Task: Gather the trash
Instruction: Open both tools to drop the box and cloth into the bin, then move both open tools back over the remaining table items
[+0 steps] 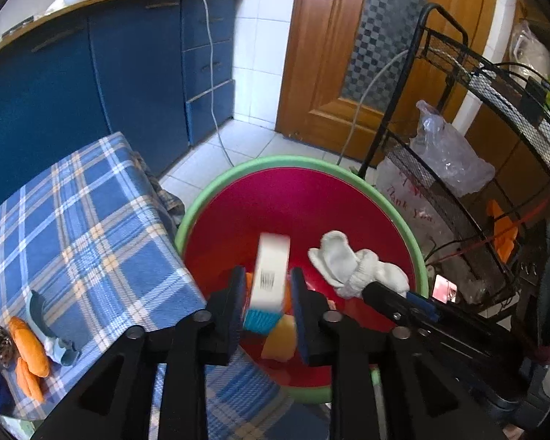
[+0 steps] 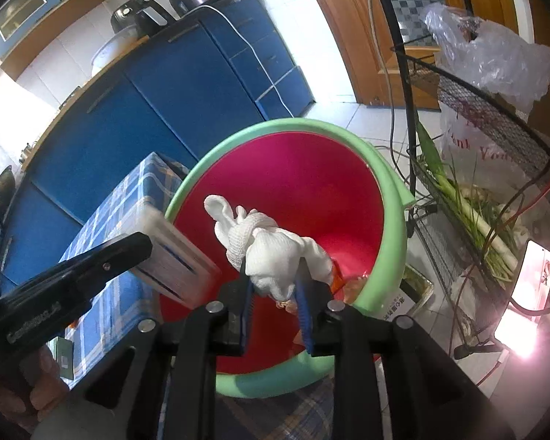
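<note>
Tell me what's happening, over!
Left tongs open, white box between them. Right tongs pinch white cloth. Both over red bin. Nothing blocking.

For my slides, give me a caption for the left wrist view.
Left gripper releasing a white box over the red bin.

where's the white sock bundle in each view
Left wrist: the sock bundle sits right of centre, over the red bin, at the tip of the right gripper that comes in from the lower right.
Right wrist: the sock bundle is at centre, between the right gripper's blue pads, over the bin.
Shared landmark: the bin's green rim.
</note>
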### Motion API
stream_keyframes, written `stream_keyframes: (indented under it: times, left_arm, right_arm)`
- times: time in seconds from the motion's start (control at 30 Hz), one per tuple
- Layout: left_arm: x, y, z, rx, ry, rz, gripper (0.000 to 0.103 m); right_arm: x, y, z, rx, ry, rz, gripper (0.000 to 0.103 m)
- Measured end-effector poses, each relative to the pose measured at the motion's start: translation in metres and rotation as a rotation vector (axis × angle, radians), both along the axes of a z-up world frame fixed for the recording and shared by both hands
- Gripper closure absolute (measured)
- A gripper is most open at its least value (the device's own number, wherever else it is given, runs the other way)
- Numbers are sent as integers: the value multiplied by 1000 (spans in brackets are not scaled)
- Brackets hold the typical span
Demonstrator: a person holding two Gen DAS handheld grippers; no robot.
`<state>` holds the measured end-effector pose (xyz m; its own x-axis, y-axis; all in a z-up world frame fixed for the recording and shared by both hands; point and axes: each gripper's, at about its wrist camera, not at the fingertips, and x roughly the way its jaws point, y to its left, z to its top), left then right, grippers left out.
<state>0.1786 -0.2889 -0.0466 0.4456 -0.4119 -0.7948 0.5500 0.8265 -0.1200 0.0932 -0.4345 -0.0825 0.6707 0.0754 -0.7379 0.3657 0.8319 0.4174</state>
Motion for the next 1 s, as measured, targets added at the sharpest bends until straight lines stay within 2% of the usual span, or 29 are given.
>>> stream_keyframes:
  times: [0.07,0.5,1.0]
  left_arm:
    - [-1,-1,0,7,-6,5,59]
    - [-7,12,13,32,-27,60,59]
    - [-42,53,49,-19,-91,98,59]
  right_arm:
    - [2,0,0,-6,4,3,74]
    - [-1,-2,3,-15,12,0,63]
    - [-35,31,49,-76,-64,-4,58]
